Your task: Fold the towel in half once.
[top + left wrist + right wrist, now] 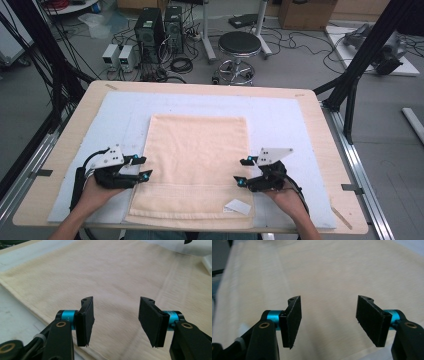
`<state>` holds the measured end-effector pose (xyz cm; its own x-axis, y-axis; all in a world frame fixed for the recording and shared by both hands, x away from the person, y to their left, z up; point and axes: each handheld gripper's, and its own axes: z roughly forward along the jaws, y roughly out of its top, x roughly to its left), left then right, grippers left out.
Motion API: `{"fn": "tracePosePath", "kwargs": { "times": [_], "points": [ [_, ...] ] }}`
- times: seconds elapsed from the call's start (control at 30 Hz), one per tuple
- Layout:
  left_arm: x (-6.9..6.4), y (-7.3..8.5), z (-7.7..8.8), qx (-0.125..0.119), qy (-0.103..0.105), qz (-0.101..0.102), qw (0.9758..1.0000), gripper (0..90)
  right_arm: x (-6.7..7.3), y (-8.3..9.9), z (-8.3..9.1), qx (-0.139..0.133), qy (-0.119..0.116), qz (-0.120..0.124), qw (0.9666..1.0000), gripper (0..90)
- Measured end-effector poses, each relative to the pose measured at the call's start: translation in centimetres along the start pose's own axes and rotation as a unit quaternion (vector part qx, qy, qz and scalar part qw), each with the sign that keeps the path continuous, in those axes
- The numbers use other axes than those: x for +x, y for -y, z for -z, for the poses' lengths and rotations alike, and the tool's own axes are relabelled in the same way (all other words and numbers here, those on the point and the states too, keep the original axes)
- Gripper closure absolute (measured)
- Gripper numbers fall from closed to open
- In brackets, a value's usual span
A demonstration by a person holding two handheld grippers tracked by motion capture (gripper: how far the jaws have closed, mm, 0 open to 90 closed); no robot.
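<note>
High view: a cream towel [195, 165] lies flat on a pale blue mat [280, 115] that covers most of a wooden table [325, 150]. The towel sits in the middle of the mat, with its near edge close to the person's side of the table, and a white label [237, 206] shows at its near right corner. The left gripper [142, 167] is at the towel's left edge, towards the near end, its jaws apart with nothing between them. The right gripper [242, 171] is at the towel's right edge, roughly level with the other, its jaws likewise apart and empty. Each is held in a hand coming in from the near side. On the floor beyond the table stand a round stool [239, 47] and two computer towers [159, 27] among loose cables.

Left gripper view: the two black jaws stand well apart over the towel [120, 277], with a clear gap between the pads. No cloth is caught in them. The towel's edge runs across the lower left, with the mat [15, 315] beside it.

Right gripper view: the jaws are wide apart above the towel [329, 272], the pads bare and gripping nothing. Whether the pads' lower tips touch the cloth cannot be told. The mat [409, 245] shows at the upper right corner.
</note>
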<state>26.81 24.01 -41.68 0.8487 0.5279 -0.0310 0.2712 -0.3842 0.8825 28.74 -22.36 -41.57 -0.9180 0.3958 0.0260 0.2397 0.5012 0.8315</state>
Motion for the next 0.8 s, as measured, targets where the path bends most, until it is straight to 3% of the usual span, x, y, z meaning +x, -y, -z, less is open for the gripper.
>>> {"fn": "tracePosePath", "kwargs": {
  "times": [0.27, 0.47, 0.6, 0.67, 0.7, 0.73, 0.8],
  "points": [
    [-3.4, 1.5, 1.3, 0.03, 0.054, -0.038, 0.9974, 49.6, 3.8, 2.0, 0.6, 0.015, -0.068, 0.031, 0.9971, 41.5],
    [-4.1, 2.8, 1.2, 0.067, 0.07, -0.056, 0.9937, 53.3, 4.8, 2.8, 0.3, 0.051, -0.077, 0.047, 0.9946, 47.2],
    [-4.2, 3.3, 0.7, 0.09, 0.071, -0.071, 0.9909, 63.4, 5.4, 2.8, -0.6, 0.074, -0.072, 0.069, 0.9923, 60.5],
    [-4.2, 3.2, 0.7, 0.095, 0.068, -0.08, 0.9899, 69.3, 5.3, 2.6, -0.7, 0.07, -0.073, 0.072, 0.9923, 70.2],
    [-4.3, 3.2, 0.7, 0.091, 0.067, -0.078, 0.9905, 72.6, 5.4, 2.6, -0.7, 0.071, -0.073, 0.075, 0.992, 76.4],
    [-4.3, 3.1, 0.8, 0.095, 0.065, -0.086, 0.9897, 76.7, 5.3, 2.5, -0.7, 0.07, -0.076, 0.078, 0.9916, 80.4],
    [-4.3, 3.0, 0.8, 0.092, 0.065, -0.085, 0.99, 81.5, 5.4, 2.3, -0.8, 0.075, -0.078, 0.083, 0.9907, 83.8]
  ]
}}
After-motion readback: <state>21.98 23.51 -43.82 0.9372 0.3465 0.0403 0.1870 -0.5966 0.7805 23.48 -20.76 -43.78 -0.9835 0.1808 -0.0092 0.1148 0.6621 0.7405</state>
